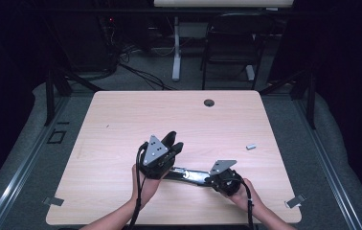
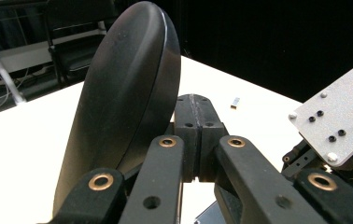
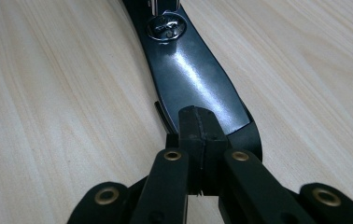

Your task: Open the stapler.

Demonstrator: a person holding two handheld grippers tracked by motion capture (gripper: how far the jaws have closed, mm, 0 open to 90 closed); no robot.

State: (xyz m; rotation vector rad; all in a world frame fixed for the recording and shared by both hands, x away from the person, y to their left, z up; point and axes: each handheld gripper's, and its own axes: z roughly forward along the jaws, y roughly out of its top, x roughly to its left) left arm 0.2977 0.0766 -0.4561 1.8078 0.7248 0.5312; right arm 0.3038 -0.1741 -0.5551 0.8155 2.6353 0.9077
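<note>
A long black piece [image 1: 188, 175] with a glossy flat arm lies on the table [image 1: 121, 115], near the front edge and a little right of its middle, and it is being worked from both ends. At its left end a rounded black pad [image 2: 123, 107] is lifted and tilted up; in the left gripper view it rises right beside the left gripper [image 1: 173, 142], whose jaws are pressed together with nothing seen between the tips. Whether the pad is propped by the gripper body cannot be told. The flat arm's right end is met by the right gripper [image 3: 198, 123], its jaws shut tight against each other, tips resting on the glossy surface just short of a cross-head screw [image 3: 166, 27].

For a clean step, the right end should probably be kept pinned flat while the pad is eased up slowly, so the arm is not dragged across the wood. A small grey block [image 1: 251, 146] sits well apart toward the right edge.
</note>
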